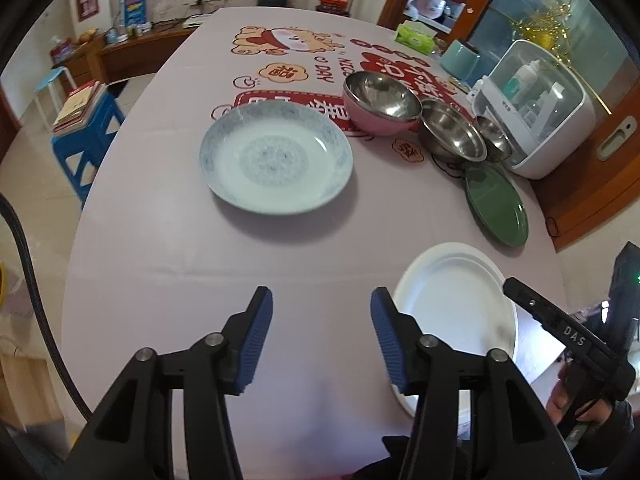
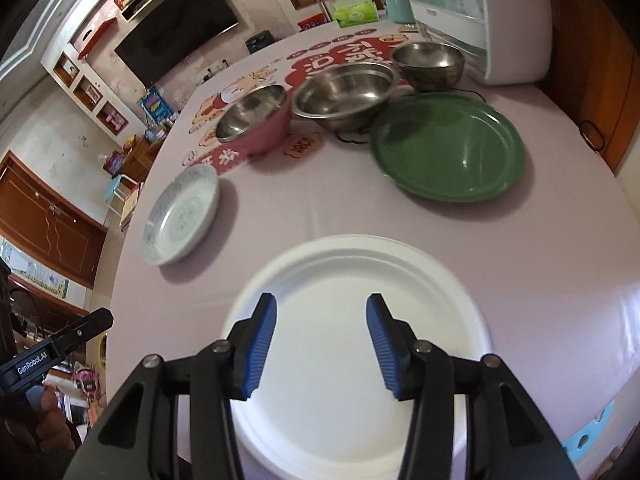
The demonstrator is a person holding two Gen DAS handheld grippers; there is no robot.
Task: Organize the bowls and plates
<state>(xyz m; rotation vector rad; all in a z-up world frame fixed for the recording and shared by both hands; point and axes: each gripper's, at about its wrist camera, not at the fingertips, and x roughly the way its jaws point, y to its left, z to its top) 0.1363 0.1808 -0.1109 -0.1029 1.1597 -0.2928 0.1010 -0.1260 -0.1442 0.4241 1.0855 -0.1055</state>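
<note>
While both grippers, left (image 1: 322, 338) and right (image 2: 322, 346), hover with fingers parted and empty, stacking looks unstarted: next, grip the white plate (image 2: 360, 344) at its 6 o'clock rim.

Both grippers, left (image 1: 322, 336) and right (image 2: 322, 344), have black arms, ribbed blue pads (image 1: 256, 340), silver screws; white lettering at frame edges, possibly brand marks.

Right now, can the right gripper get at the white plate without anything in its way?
Probably yes. The right gripper hangs open directly over the white plate, nothing between its pads. The green plate and patterned plate lie apart, farther back.
</note>
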